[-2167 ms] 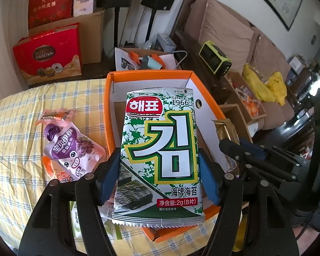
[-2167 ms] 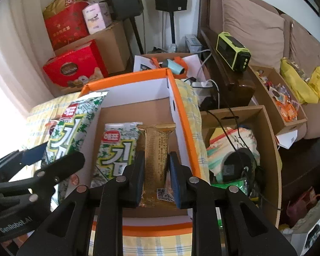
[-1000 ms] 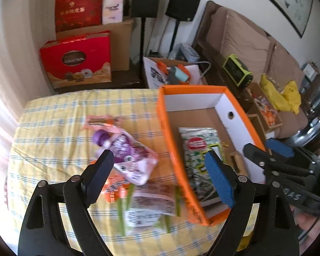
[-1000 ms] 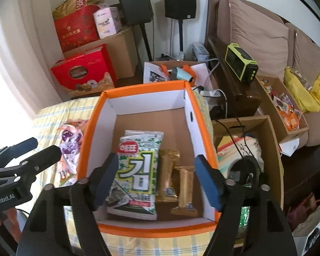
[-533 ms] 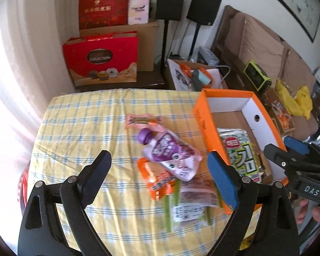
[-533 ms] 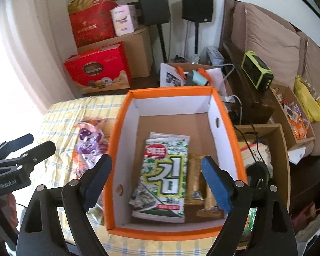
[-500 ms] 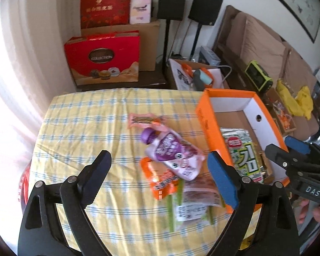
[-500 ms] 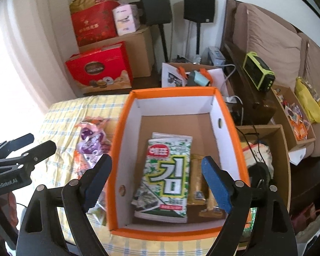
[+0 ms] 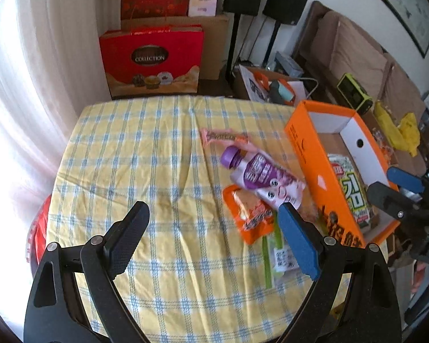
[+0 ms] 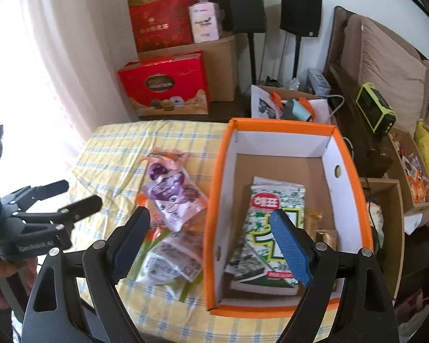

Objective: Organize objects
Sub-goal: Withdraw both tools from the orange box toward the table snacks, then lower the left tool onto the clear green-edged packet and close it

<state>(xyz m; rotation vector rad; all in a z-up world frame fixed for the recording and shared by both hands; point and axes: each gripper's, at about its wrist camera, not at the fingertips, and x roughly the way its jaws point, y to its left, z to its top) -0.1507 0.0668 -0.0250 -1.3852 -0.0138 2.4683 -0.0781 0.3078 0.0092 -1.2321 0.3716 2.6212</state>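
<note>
**A:** Living room, sofa along one wall, speakers and red gift boxes at the back. The table [image 9: 134, 148] wears a yellow checked cloth. What sits on it?

**B:** An orange box [image 10: 214, 200] along the table's right edge, open at the top. Inside lie a green seaweed pack [image 10: 260, 220] and gold-wrapped bars [image 10: 324, 235] beside it. Outside, on the cloth near the box's left wall, is a small heap: a purple pouch [image 9: 257, 171] on top, an orange packet [image 9: 250, 214] under its lower end, a pink wrapper [image 9: 223, 137] toward the far edge, and a green-edged bag [image 10: 171, 257] nearest the front edge.

**A:** And the grippers?

**B:** The left gripper [image 9: 211, 237] hangs over bare cloth to the left of the heap, jaws wide, nothing between them. The right gripper [image 10: 211, 240] hovers over the box's left wall, jaws also wide and empty.

**A:** So which step is this?

**B:** I'd judge it's between placements: some goods are boxed, four or so are left out, and both hands are free to fetch.

**A:** Next move?

**B:** Probably the pouch, since it lies on top. The left gripper would have to shift right and drop so its fingers straddle the pouch's narrower width. It's soft and overlaps the orange packet, so a low, careless pinch could drag both.
</note>
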